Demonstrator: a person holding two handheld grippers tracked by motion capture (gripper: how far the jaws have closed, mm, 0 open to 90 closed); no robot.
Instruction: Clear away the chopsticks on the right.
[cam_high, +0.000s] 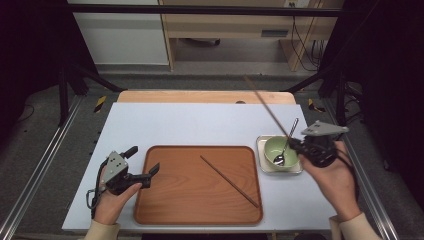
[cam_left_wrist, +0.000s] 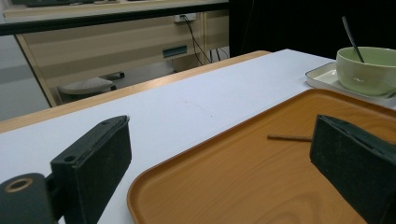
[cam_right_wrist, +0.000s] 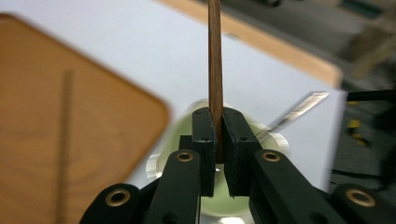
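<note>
Table (cam_high: 200, 125): pale blue-grey top with a light wooden strip along its far edge, bearing everything listed here. Wooden tray (cam_high: 190, 200): rounded rectangle with a raised rim, lying at the near middle of the table; seen in the left gripper view (cam_left_wrist: 224, 186) as an orange-brown surface between the jaws. Left gripper (cam_high: 150, 172): held in the person's left hand (cam_high: 112, 200) at the tray's left edge, pointing across the tray toward the right; its jaws stand spread wide with nothing between the pads, one over the table top and one over the tray. Right gripper (cam_high: 295, 145): held in the person's right hand (cam_high: 332, 182) over the right side of the table, just beside the bowl; its jaws are pressed together on the lower end of a chopstick, as the right gripper view (cam_right_wrist: 218, 140) shows. Small white square tray (cam_high: 265, 170): right of the wooden tray, carrying the bowl. Green bowl (cam_high: 280, 151): sits on the white tray, upright. Held chopstick (cam_high: 265, 107): dark brown, rising from the right gripper and slanting up and away toward the far left, clear of the table. Second chopstick (cam_high: 230, 181): lies flat and diagonal on the right half of the wooden tray. Metal spoon (cam_high: 286, 145): rests in the bowl, handle leaning over the far rim.
</note>
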